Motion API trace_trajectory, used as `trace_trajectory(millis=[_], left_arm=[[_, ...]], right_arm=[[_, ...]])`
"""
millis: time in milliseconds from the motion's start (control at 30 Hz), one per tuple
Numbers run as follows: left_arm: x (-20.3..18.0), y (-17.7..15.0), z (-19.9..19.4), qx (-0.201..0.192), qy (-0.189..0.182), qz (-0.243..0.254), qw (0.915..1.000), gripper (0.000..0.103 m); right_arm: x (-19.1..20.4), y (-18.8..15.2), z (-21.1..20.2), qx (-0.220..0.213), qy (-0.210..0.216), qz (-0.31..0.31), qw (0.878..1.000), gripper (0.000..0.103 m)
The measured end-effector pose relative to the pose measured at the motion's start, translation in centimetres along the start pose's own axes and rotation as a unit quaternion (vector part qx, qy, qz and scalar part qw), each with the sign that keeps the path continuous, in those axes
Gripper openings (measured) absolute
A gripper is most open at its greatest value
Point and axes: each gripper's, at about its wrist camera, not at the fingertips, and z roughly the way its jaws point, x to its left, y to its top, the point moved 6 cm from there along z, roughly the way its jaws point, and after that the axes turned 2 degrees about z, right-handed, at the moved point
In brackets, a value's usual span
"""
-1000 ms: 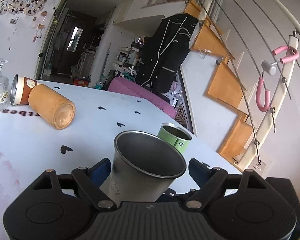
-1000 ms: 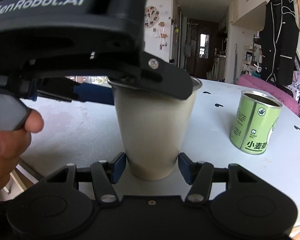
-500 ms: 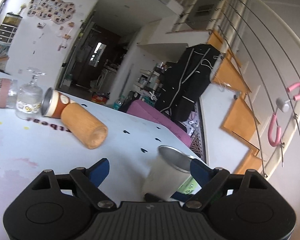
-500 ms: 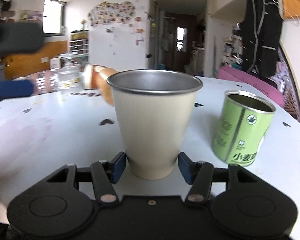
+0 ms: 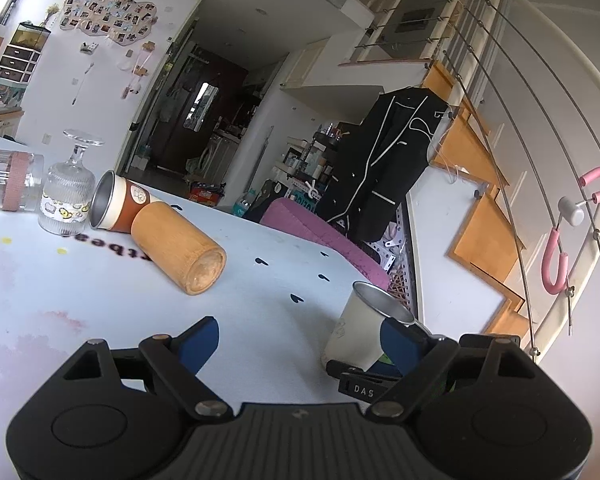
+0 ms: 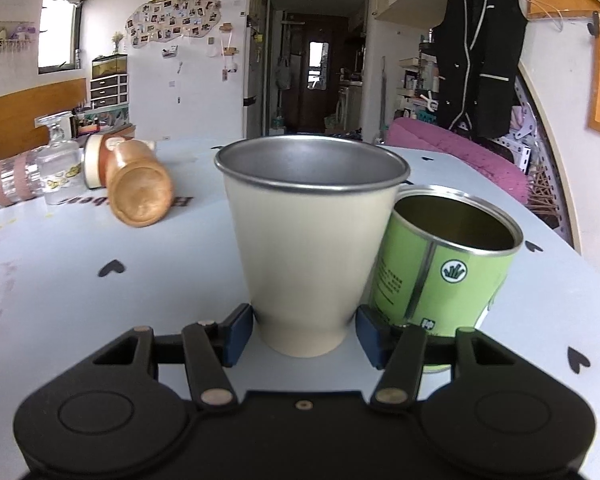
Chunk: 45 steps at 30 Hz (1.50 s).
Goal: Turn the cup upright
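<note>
Left wrist view. The left gripper (image 5: 296,340) is seen with its blue pads spread wide and nothing held between them. A cream metal cup (image 5: 358,330) is shown upright near the right edge of the tabletop (image 5: 80,280), partly hidden behind the right-hand pad; black parts of the other gripper are noted at its base. A wooden cup (image 5: 178,246) is recorded lying on its side toward the far left of the tabletop, base turned to the camera. A brown-and-cream cup (image 5: 118,208) is listed on its side just behind it, apparently touching it. An inverted stemmed glass (image 5: 68,196) and a clear jar with pink bands (image 5: 6,180), the latter on its side, are placed at the far left edge.

Right wrist view. The right gripper (image 6: 304,330) is shown partly closed, its blue pads set against the lower wall of the cream metal cup (image 6: 310,248), which is held upright, mouth up, its base low over or on the tabletop (image 6: 60,300); which cannot be told. A green tin (image 6: 446,264), open-topped, is recorded just beside the cup on the right; contact cannot be told. The wooden cup (image 6: 140,192), brown-and-cream cup (image 6: 98,160), inverted stemmed glass (image 6: 58,168) and clear jar with pink bands (image 6: 10,182) are grouped at the far left of the tabletop.
</note>
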Motion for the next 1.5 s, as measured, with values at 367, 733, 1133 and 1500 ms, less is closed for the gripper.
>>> trace_trajectory(millis=[367,733,1133,1500], left_arm=[[-0.3,-0.2,0.3,0.001,0.011,0.015,0.9998,0.088],[-0.5,-0.2,0.2,-0.003,0.034,0.04,0.9986,0.088],[-1.3,0.0,-2.1,-0.015,0.123,0.136,0.983,0.099],[-1.7,0.2,-3.8,-0.012,0.15,0.158,0.976,0.103]], right_arm=[[-1.8,-0.3,0.8,0.007,-0.009,0.019,1.0,0.054],[-0.5,-0.4,0.2,0.0,0.018,0.01,1.0,0.063],[0.3,0.6,-10.7,-0.08,0.001,0.022,0.997,0.098],[-0.7,0.6,-16.2,-0.116,-0.019,0.044,0.992,0.1]])
